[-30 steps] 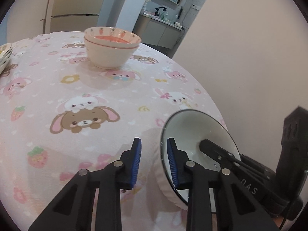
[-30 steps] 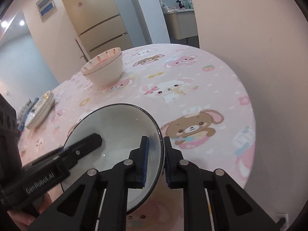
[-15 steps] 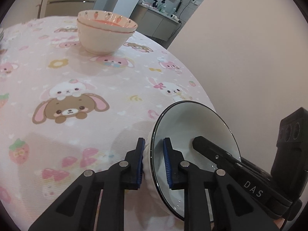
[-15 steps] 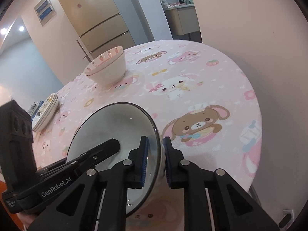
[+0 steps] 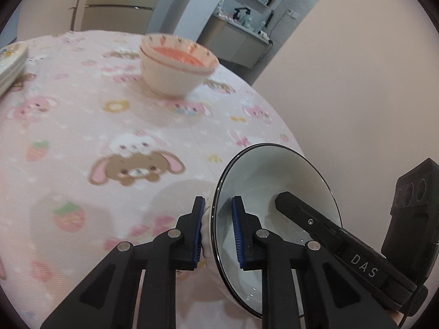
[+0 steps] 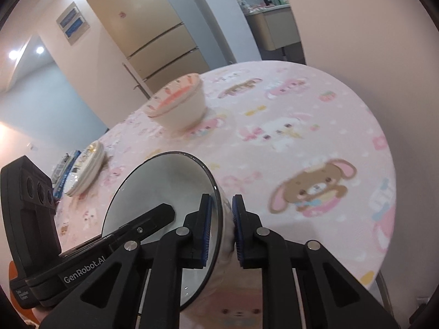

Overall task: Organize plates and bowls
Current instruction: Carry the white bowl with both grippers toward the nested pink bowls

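A white bowl with a dark rim (image 5: 277, 181) (image 6: 164, 189) is held tilted above the near edge of the pink round table (image 5: 82, 126). My left gripper (image 5: 218, 233) is shut on its left rim. My right gripper (image 6: 221, 230) is shut on its right rim. Each gripper's body shows in the other's view. Two nested cream bowls with a carrot pattern and orange inside (image 5: 175, 65) (image 6: 178, 104) stand farther back on the table. A stack of plates (image 5: 11, 65) (image 6: 87, 164) lies at the far left.
The table (image 6: 315, 126) has a pink cartoon-animal cloth. A beige wall is close on the right. A fridge (image 6: 153, 35) and a kitchen counter (image 5: 236, 44) stand behind the table. Blue packets (image 6: 64, 175) lie beside the plates.
My left gripper closed onto the dark-rimmed bowl's rim. Both grippers have lifted the bowl and the views have shifted, so the carrot bowls look nearer to centre.
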`<act>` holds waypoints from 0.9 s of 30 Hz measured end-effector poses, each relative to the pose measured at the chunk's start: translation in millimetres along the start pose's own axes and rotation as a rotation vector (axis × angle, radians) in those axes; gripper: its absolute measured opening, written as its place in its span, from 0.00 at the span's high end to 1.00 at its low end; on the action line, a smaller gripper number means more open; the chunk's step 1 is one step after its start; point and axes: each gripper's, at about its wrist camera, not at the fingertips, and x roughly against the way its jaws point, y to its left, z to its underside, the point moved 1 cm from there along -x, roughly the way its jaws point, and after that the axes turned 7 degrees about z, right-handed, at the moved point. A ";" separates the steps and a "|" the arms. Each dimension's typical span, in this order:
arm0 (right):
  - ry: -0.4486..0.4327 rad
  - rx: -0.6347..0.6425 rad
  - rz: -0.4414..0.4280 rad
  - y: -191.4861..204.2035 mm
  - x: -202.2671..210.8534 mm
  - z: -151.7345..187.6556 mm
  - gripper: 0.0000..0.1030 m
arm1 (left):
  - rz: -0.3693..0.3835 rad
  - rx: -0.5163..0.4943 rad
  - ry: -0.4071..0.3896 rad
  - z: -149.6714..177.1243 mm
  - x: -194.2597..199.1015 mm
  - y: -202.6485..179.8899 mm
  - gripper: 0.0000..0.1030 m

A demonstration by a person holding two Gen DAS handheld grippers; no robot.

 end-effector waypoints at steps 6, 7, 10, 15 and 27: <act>-0.030 0.060 -0.026 32.2 6.5 -16.5 0.85 | -0.008 0.021 -0.070 -15.3 31.4 9.0 0.81; -0.034 0.069 -0.034 37.6 6.1 -19.8 0.85 | -0.014 0.022 -0.080 -18.0 34.5 10.3 0.81; -0.030 0.085 -0.055 50.9 0.4 -28.8 0.85 | -0.031 0.039 -0.101 -27.9 40.9 17.7 0.81; -0.018 0.110 -0.070 68.5 -11.3 -40.5 0.85 | -0.042 0.072 -0.110 -44.8 46.6 33.1 0.81; 0.013 0.088 -0.096 79.0 -40.1 -73.8 0.85 | -0.121 0.038 -0.106 -89.9 34.5 35.7 0.81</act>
